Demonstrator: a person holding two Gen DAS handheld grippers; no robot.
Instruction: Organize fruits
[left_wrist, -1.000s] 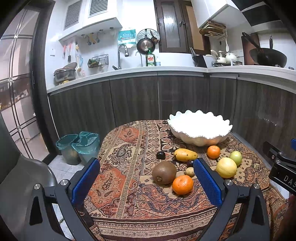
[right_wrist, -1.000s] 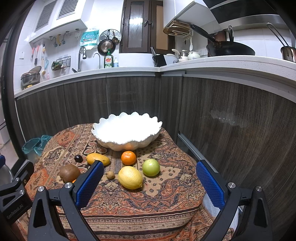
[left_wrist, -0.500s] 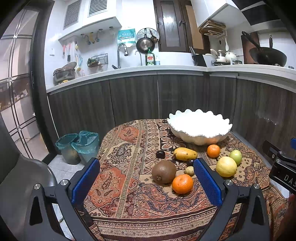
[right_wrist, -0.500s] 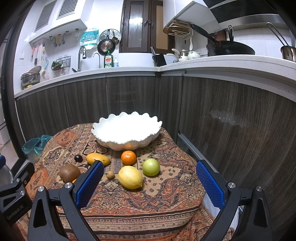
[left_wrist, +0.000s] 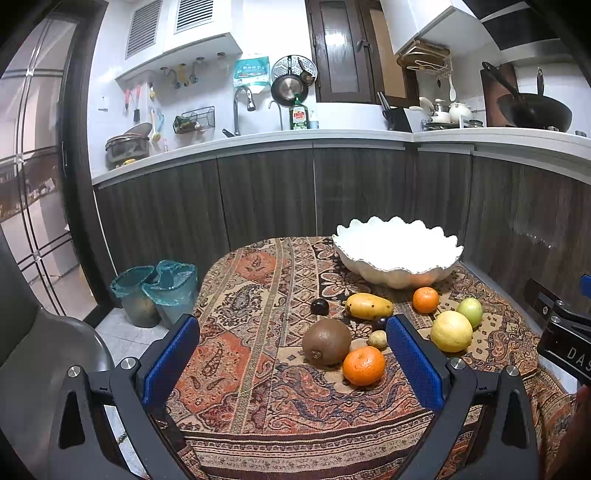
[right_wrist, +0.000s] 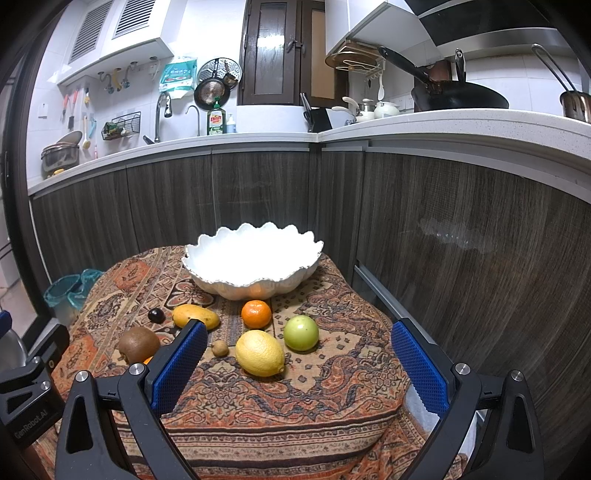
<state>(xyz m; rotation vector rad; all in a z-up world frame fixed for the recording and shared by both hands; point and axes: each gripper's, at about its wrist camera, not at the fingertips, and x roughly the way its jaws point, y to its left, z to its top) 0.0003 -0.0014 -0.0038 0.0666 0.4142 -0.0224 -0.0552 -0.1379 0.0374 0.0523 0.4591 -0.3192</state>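
Note:
A white scalloped bowl (left_wrist: 397, 254) (right_wrist: 253, 264) stands at the far side of a small table under a patterned cloth (left_wrist: 258, 332). Loose fruit lies in front of it: a brown kiwi (left_wrist: 326, 342) (right_wrist: 138, 344), a near orange (left_wrist: 364, 365), a far orange (left_wrist: 425, 300) (right_wrist: 256, 314), a mango (left_wrist: 368, 306) (right_wrist: 195, 316), a lemon (left_wrist: 451, 331) (right_wrist: 260, 352), a green apple (left_wrist: 469, 312) (right_wrist: 300, 332), a dark plum (left_wrist: 319, 306) (right_wrist: 156, 315) and a small brown fruit (left_wrist: 377, 339) (right_wrist: 219, 348). My left gripper (left_wrist: 293, 363) is open and empty, short of the kiwi. My right gripper (right_wrist: 297, 369) is open and empty, short of the lemon.
Dark wood kitchen cabinets (left_wrist: 266, 192) wrap the back and right side, close to the table. Two lined bins (left_wrist: 159, 291) stand on the floor at the left. A grey chair (left_wrist: 44, 369) is at the near left. The right gripper's body (left_wrist: 565, 332) shows at the right edge.

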